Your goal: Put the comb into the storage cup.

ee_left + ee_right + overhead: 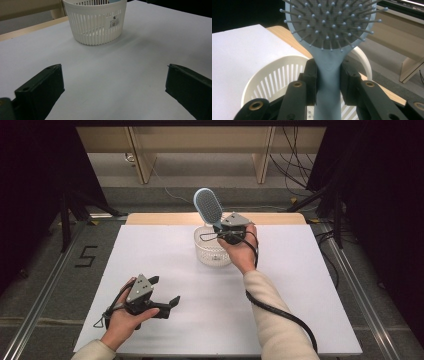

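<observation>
The right gripper point(219, 231) held a pale blue plastic paddle hairbrush point(208, 206) by its handle, its two black jaws pinching the handle from either side, as the right gripper view showed plainly point(328, 82); the brush point(329, 27) stood nearly upright with its oval bristled head uppermost, tilted a little toward the left in the high view, directly above a small round white slatted plastic basket point(210, 255); the basket point(272, 75) sat on the white tabletop point(165, 250) near the far edge, below and behind the clamped handle; the left gripper point(165, 292) rested low over the near left part of the table, well apart from the basket point(96, 25), its jaws spread wide with nothing but bare white surface between them.
</observation>
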A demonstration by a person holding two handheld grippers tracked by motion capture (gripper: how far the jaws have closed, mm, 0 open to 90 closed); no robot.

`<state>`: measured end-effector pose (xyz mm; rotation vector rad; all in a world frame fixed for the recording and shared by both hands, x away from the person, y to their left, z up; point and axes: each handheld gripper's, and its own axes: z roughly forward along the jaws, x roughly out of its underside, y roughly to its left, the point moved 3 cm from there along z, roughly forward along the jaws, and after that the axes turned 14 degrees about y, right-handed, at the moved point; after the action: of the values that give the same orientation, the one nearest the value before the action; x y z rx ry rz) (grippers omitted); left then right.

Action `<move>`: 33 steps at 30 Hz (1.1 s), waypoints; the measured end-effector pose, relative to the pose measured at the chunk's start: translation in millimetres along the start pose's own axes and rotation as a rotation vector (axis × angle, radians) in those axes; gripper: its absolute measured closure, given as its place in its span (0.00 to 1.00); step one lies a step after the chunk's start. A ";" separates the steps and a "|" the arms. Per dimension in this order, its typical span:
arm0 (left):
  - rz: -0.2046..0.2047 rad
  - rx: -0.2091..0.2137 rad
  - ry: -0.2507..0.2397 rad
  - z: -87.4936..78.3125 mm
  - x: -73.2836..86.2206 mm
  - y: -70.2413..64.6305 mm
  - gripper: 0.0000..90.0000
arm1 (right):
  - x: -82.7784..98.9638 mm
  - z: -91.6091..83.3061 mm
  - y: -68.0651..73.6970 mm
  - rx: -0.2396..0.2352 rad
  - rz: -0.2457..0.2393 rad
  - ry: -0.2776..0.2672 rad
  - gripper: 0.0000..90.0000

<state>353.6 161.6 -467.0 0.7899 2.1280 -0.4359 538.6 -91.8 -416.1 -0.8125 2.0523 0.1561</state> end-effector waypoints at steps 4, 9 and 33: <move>0.000 -0.001 0.000 0.1 0.0 -0.3 0.01 | 1.7 0.7 -0.5 -0.010 0.001 0.009 0.78; -0.001 0.000 0.001 0.2 0.1 -0.5 0.01 | 5.1 3.1 -1.2 -0.020 0.004 0.022 0.78; 0.000 -0.001 0.002 0.2 0.1 -0.7 0.01 | 9.8 7.6 -2.5 -0.038 0.004 0.044 0.78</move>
<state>353.3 161.0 -467.2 0.7902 2.1295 -0.4346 541.7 -95.5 -427.8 -0.8416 2.0985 0.1812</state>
